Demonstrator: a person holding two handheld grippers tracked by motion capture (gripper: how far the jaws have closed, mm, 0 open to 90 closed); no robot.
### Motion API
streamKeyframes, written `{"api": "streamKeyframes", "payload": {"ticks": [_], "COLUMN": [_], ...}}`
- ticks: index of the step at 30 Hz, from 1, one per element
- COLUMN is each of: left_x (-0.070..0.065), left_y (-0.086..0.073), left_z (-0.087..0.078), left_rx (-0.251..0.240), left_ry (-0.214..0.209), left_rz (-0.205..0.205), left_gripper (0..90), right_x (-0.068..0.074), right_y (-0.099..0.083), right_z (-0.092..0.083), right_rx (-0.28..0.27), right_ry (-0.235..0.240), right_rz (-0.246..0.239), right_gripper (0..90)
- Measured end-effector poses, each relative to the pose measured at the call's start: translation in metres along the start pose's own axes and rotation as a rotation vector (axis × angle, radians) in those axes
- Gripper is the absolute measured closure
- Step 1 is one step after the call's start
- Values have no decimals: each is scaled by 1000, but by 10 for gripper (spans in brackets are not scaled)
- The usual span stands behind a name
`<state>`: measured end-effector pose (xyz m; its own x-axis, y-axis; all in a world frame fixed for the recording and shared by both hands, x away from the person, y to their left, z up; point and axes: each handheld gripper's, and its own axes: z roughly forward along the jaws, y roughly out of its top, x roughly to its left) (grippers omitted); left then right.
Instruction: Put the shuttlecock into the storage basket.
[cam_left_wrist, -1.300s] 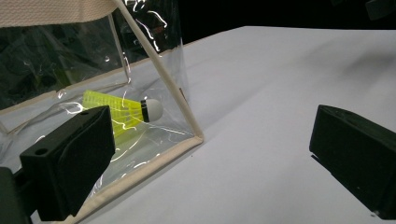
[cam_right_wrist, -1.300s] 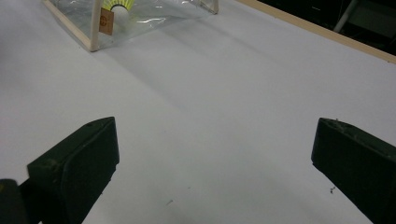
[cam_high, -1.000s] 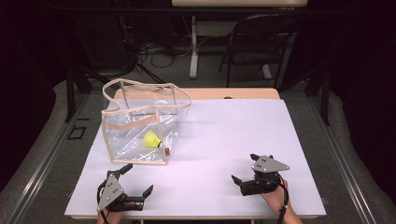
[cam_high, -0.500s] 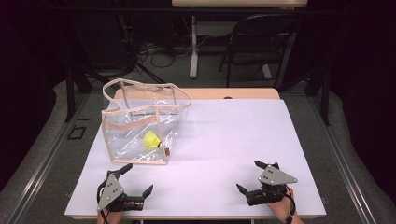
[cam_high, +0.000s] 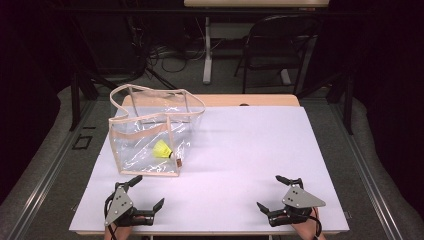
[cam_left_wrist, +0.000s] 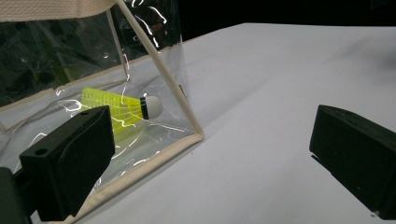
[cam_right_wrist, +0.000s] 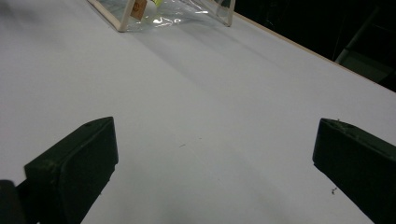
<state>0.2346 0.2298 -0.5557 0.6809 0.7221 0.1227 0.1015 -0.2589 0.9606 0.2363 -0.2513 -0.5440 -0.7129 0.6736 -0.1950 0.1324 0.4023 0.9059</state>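
A clear plastic bag (cam_high: 150, 135) with beige trim and handles stands on the left of the white table (cam_high: 240, 150). Inside it lies a yellow shuttlecock (cam_high: 162, 149), which the left gripper view shows behind the bag's corner (cam_left_wrist: 119, 105). My left gripper (cam_high: 147, 191) rests open near the front edge, just below the bag, its jaws wide with nothing between them (cam_left_wrist: 210, 154). My right gripper (cam_high: 272, 192) sits open at the front right, also empty (cam_right_wrist: 215, 149). The bag's corner (cam_right_wrist: 140, 11) shows far off in the right gripper view.
A strip of wooden tabletop (cam_high: 250, 100) shows beyond the white sheet. Behind the table stand a black chair (cam_high: 280, 50), a white table leg (cam_high: 207, 55) and cables on the floor (cam_high: 165, 55). White surface stretches between both grippers and to the bag's right.
My right gripper has drawn back toward the front edge and a little to the right. The left gripper and the bag have stayed where they were.
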Motion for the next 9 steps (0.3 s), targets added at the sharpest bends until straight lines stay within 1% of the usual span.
{"api": "streamKeyframes", "payload": {"ticks": [5,9], "left_x": [0,0], "left_y": [0,1], "left_z": [1,2], "left_rx": [4,5], "left_ry": [-1,-2], "left_rz": [5,1], "left_gripper": [1,1], "right_x": [0,0], "right_y": [-1,-2], "right_z": [-3,-3], "right_rx": [-13,-24], "right_ry": [-11,-2], "right_rz": [1,7], "right_gripper": [0,0]}}
